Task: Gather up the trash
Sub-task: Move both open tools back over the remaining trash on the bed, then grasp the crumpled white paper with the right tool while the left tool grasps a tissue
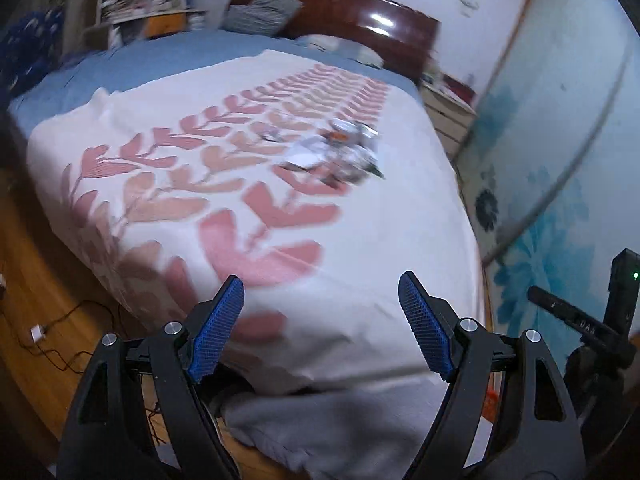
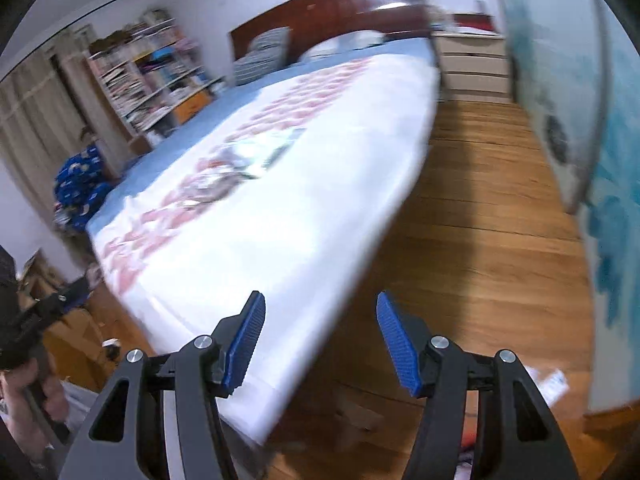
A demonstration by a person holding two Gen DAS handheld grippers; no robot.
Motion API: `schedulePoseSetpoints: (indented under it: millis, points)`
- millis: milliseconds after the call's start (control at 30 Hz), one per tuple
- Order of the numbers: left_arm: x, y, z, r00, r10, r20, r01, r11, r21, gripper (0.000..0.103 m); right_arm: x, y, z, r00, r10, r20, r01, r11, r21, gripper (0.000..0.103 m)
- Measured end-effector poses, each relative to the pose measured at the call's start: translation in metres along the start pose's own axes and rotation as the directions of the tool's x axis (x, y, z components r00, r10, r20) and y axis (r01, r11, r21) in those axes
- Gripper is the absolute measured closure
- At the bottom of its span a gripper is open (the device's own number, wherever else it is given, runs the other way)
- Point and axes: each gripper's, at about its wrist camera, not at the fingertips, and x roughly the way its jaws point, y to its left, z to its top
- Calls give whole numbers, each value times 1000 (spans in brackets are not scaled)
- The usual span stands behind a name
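Your trash (image 1: 334,152) lies in a loose, blurred pile right of centre in the left wrist view, on the white spread (image 1: 360,232) with its pink leaf print. You can make out pale paper, something silvery and a spot of orange in it, but the blur hides what each piece is. In the right wrist view the same pile (image 2: 240,160) sits left of centre, a long smear of grey, white and green across the spread (image 2: 312,184).

The spread covers the near part of the bed; a blue sheet (image 1: 160,64) shows beyond it, running up to 1 grey pillow (image 1: 260,14) against the dark wooden headboard (image 1: 360,12).

Your left gripper (image 1: 322,292) fills the bottom of its frame with its 2 blue pads wide apart and nothing between them, over the near edge of the bed and well apart from the trash. Your right gripper (image 2: 320,310) is likewise spread with nothing in it, at the bottom centre of its frame, over the bed's corner and the wood floor (image 2: 500,220).

Shelves (image 2: 156,72) packed with books stand in the upper left of the right wrist view, with a blue bundle (image 2: 80,184) below them. A pale drawer unit (image 2: 474,60) sits at upper right beside the headboard, and a blue flowered panel (image 1: 552,152) runs down the right side of the left wrist view. A thin cable (image 1: 60,344) trails on the floor at lower left.
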Motion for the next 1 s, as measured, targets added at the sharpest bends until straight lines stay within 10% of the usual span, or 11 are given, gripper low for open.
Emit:
schedulePoseSetpoints:
  millis: [533, 633, 700, 1000]
  points:
    - [81, 60, 83, 1000, -7, 25, 8, 997, -71, 24, 232, 132, 117, 999, 49, -17, -48, 996, 74, 27]
    - [95, 58, 93, 1000, -27, 12, 27, 998, -59, 24, 260, 135, 122, 996, 68, -57, -62, 993, 100, 43]
    - [107, 60, 104, 1000, -19, 10, 19, 999, -43, 24, 267, 131, 119, 994, 84, -70, -75, 991, 113, 56]
    - [179, 81, 161, 1000, -3, 6, 3, 998, -61, 24, 209, 95, 82, 992, 122, 39, -126, 983, 131, 58]
